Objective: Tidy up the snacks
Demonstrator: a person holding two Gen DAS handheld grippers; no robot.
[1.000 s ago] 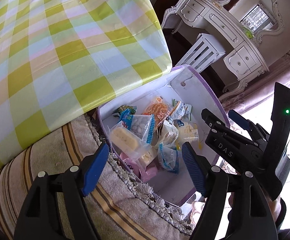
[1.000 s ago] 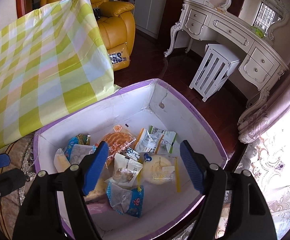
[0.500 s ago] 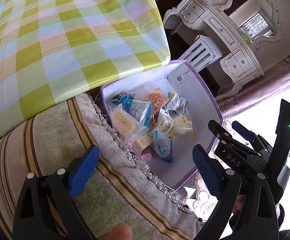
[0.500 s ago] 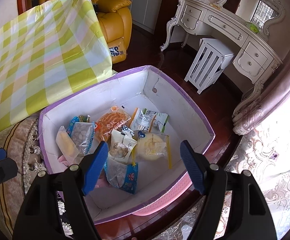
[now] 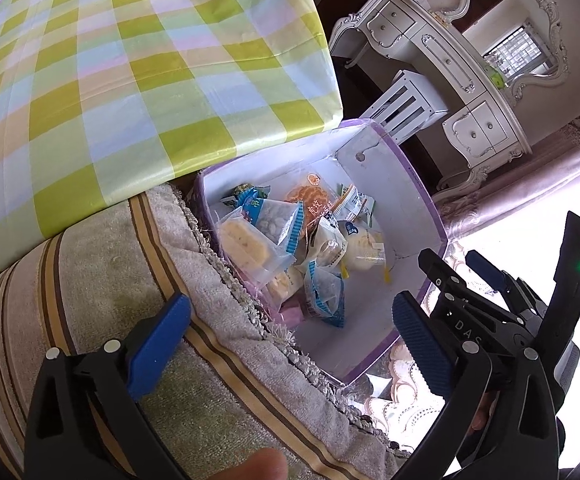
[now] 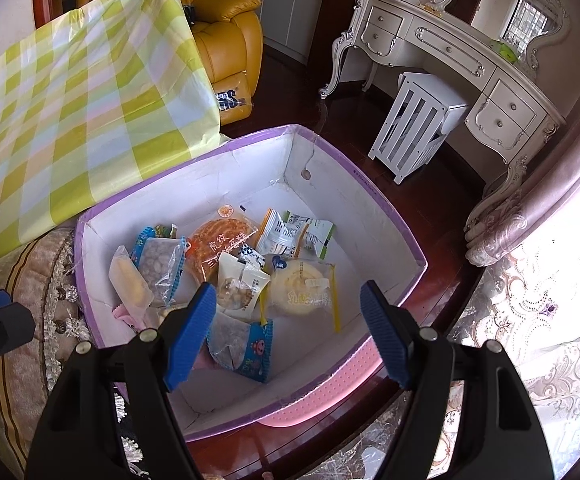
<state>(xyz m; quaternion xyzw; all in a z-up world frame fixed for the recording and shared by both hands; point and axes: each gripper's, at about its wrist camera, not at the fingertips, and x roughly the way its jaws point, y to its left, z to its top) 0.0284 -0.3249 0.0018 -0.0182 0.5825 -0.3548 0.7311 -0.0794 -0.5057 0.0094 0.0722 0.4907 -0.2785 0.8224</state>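
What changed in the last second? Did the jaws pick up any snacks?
No. The left gripper pulled back from the box, and its jaws are opening wider with nothing between them. The right gripper drew back a little, open and empty. The snacks stayed piled in the box.
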